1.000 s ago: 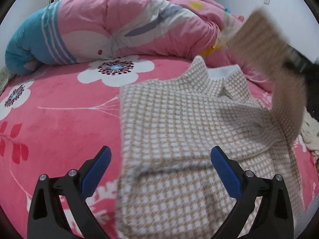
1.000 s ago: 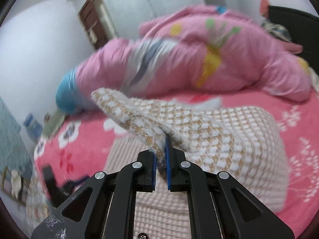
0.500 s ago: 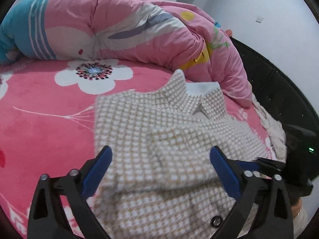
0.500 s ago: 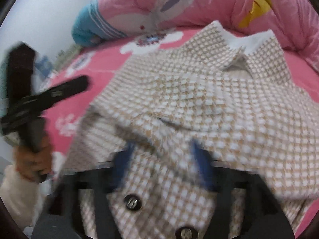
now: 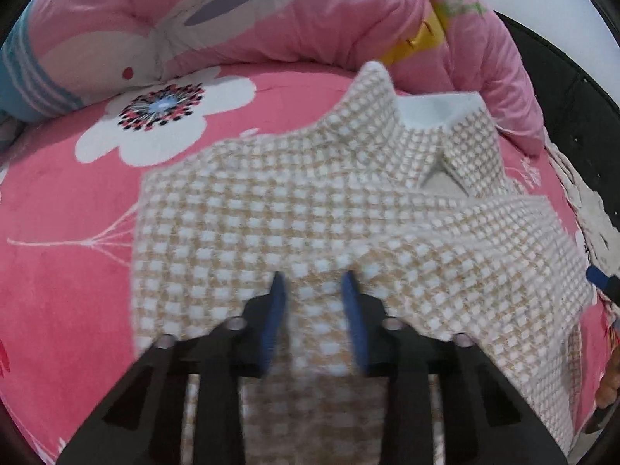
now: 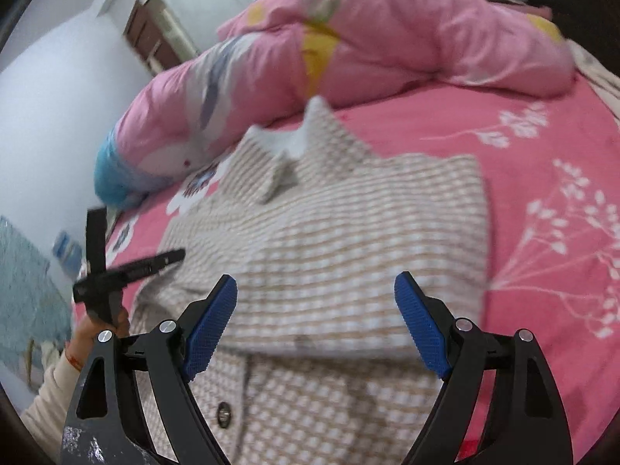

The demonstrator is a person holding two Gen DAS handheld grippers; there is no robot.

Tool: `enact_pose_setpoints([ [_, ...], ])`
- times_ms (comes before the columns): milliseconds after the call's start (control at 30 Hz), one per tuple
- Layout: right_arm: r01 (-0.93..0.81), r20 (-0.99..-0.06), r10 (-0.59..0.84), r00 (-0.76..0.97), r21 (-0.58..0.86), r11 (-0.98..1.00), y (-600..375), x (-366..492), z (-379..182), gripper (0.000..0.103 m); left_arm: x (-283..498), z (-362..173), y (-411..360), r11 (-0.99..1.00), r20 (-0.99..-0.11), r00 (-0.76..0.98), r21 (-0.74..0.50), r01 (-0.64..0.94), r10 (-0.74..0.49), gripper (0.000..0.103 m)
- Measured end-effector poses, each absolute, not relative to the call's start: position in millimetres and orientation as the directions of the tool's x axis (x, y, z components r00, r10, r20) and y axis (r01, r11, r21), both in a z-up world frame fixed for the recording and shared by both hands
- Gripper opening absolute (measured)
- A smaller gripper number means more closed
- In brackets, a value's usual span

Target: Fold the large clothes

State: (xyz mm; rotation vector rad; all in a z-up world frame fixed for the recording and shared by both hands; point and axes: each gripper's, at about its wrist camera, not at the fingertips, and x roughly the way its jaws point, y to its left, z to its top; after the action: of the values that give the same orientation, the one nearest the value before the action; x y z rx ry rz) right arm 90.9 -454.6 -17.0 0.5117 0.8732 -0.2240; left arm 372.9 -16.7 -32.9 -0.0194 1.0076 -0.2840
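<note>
Bed sheet [image 6: 523, 131] deep pink, printed with large white flowers and thin white sprigs. Pink quilt [image 6: 387, 38] heaped along far side of bed, patches of blue, yellow, grey, white. Black headboard [image 5: 573, 116] at bed's edge behind quilt. Walls [image 6: 50, 89] plain white, evenly lit. Brown wooden door or cabinet [image 6: 155, 35] in far corner, blurred. Teal rug [image 6: 23, 290] on floor beside bed.
</note>
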Motion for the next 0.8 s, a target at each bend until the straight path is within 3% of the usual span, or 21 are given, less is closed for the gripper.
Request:
enact_pose_setpoints([
  [67,0.41,-0.77,-0.005,0.638,0.334,0.849,-462.5,80.8,-12.1,0.08,365.8,-26.6,-21.6,0.966,-0.813,0.548,-0.067,0.248,-0.198,0.007],
  [167,0.425,-0.767,-0.033,0.641,0.319,0.847,-470.2,75.4,-6.9,0.08,363.1,-8.3,-24.2,0.96,-0.783,0.591,-0.032,0.276,-0.197,0.004],
  [400,0.452,-0.749,-0.072,0.659,0.317,0.834,-490.8,68.0,0.3,0.08,363.4,68.6,-1.4,0.969,-0.616,0.768,0.026,0.244,-0.177,0.004],
  [633,0.473,-0.792,-0.083,0.605,0.274,0.837,-493.3,76.1,-21.4,0.079,386.9,-15.2,32.9,0.986,-0.776,0.625,0.021,0.168,-0.09,0.004],
  [800,0.492,-0.812,-0.106,0.574,0.238,0.837,-499.9,85.5,-23.5,0.072,377.1,-18.5,55.1,0.984,-0.759,0.628,-0.109,0.141,-0.174,0.004],
])
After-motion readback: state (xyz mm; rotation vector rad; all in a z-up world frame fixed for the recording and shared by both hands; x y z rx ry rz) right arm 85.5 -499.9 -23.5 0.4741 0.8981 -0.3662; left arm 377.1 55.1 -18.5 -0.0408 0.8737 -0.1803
